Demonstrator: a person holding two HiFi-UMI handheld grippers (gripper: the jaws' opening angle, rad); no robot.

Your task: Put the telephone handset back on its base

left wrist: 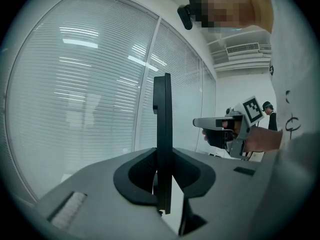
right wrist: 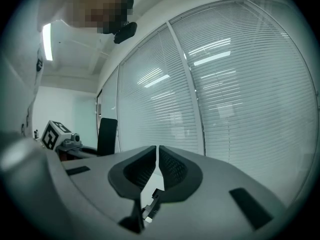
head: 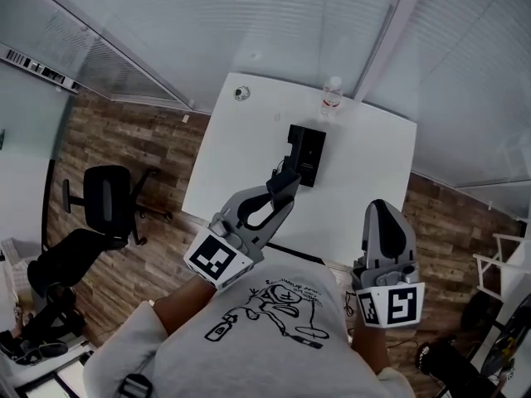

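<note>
close to the person's chest the right claw is pinched shut on nothing, while the left claw, a little further out, clamps the handset, whose long axis stands upright between the jaws. the base lies on the white table just ahead of that left claw and slightly to its right, its length running away from the person. i'd say the handset must be tipped flat along it, the left hand being nearer.

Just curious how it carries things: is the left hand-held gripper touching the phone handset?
Touching. The left gripper view shows the left hand-held gripper with both jaws pressed against the black handset.
</note>
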